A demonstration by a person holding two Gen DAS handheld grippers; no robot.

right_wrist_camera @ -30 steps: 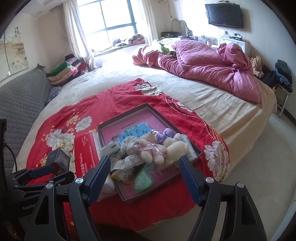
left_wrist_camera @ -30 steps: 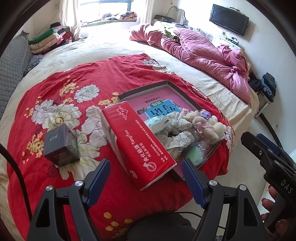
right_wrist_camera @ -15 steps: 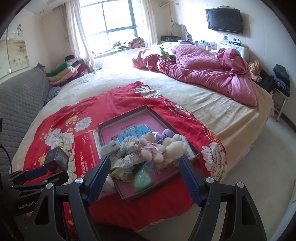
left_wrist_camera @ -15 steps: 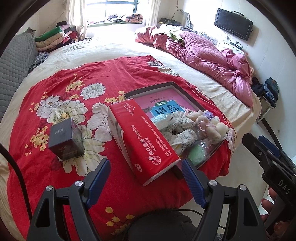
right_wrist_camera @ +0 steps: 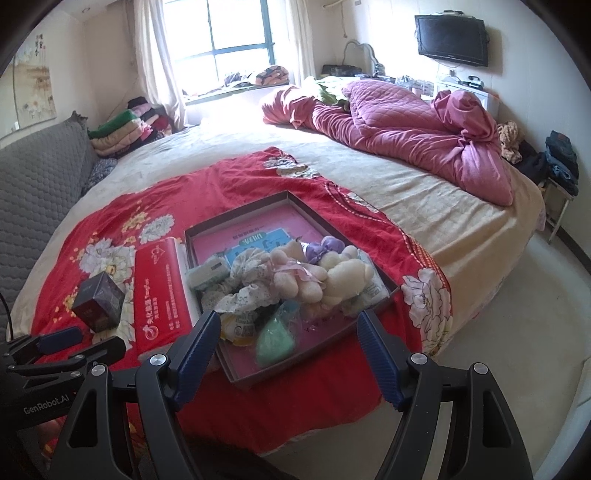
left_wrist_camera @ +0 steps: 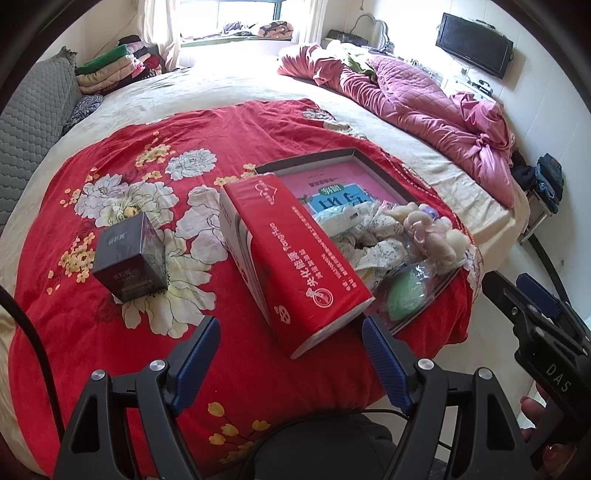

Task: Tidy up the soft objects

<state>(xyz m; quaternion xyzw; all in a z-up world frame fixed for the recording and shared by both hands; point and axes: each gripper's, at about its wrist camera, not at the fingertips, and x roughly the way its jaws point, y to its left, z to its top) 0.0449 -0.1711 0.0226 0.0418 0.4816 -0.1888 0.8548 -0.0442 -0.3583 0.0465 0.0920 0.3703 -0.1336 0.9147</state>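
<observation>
Beside the crowded tray (right_wrist_camera: 373,306), red tissue pack (left_wrist_camera: 295,258) and dark box (left_wrist_camera: 129,258).

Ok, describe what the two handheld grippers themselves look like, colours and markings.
Both are black frames with silver screws and ribbed blue finger pads. The left gripper reads "GenRobot.AI" on its body, the right gripper "DAS". A black cable trails beside the left.

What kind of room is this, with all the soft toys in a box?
It looks like a bedroom at home: a big bed with a rumpled pink quilt, folded clothes stacked by the window, and a TV on the wall.
</observation>
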